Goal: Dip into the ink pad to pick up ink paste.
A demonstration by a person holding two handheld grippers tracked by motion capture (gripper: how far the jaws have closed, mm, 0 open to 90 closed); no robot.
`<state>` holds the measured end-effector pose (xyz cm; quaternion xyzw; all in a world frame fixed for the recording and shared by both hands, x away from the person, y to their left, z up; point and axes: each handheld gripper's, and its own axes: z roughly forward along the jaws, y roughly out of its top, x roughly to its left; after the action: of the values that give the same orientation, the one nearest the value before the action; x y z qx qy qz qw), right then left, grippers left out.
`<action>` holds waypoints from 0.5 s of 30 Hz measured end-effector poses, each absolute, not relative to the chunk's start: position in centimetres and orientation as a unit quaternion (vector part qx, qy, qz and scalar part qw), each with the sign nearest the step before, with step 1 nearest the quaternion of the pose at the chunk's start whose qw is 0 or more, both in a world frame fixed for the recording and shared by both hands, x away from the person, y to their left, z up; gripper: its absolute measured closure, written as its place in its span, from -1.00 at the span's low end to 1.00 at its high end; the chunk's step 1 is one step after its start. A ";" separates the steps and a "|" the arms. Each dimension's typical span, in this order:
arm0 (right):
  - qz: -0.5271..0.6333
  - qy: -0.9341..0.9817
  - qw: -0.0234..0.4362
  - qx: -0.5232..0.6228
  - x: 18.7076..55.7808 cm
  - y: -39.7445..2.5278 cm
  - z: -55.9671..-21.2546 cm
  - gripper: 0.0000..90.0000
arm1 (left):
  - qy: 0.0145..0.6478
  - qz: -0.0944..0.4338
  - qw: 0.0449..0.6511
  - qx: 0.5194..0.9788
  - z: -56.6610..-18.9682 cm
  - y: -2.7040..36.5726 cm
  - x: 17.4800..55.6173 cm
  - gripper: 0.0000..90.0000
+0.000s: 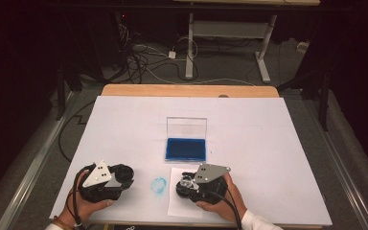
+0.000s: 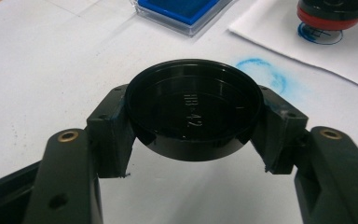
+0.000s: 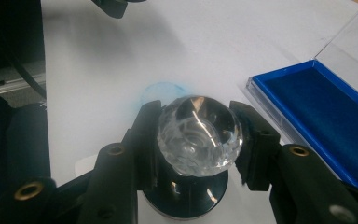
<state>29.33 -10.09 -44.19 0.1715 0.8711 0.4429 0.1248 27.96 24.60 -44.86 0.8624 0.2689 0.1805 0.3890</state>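
Observation:
My left gripper [image 2: 195,119] is shut on a round black cap [image 2: 193,109], holding it by the rim just above the table; in the high view this gripper [image 1: 124,177] sits at the front left. A stamp with a clear faceted knob [image 3: 199,135] stands over a white sheet of paper [image 1: 184,208], and my right gripper [image 3: 199,122] is shut on that knob. In the left gripper view the stamp's red-rimmed base [image 2: 333,14] sits at a blue round print [image 2: 319,36] on the paper [image 2: 307,46]. From above, the right gripper [image 1: 188,183] is at front centre.
An ink pad [image 1: 185,149] with a blue cushion lies in an open clear case, its lid [image 1: 186,128] standing upright behind it. A blue ink smudge [image 1: 159,185] marks the white table cover [image 1: 268,143] between the grippers. Floor cables and a desk frame lie beyond the table's far edge.

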 end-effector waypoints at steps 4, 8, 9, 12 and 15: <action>0.446 0.869 0.124 0.175 29.4 -10.1 -43.8 0.27 | 0.270 0.182 0.388 0.862 -44.8 24.7 27.9 -0.19; 0.452 0.865 0.127 0.176 29.5 -10.4 -43.4 0.27 | 0.269 0.181 0.387 0.863 -44.9 24.6 27.9 -0.19; 0.453 0.864 0.128 0.176 29.5 -10.4 -43.2 0.27 | 0.269 0.180 0.388 0.863 -44.9 24.6 27.9 -0.19; 0.460 0.860 0.133 0.177 29.6 -10.8 -42.8 0.27 | 0.267 0.180 0.387 0.864 -44.9 24.5 27.9 -0.19; 0.465 0.856 0.138 0.178 29.6 -11.1 -42.3 0.27 | 0.266 0.179 0.386 0.865 -45.0 24.4 27.9 -0.19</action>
<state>29.63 -11.07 -42.35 0.1782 0.8561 0.4651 0.1377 27.92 24.44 -45.00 0.8651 0.2657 0.1785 0.3861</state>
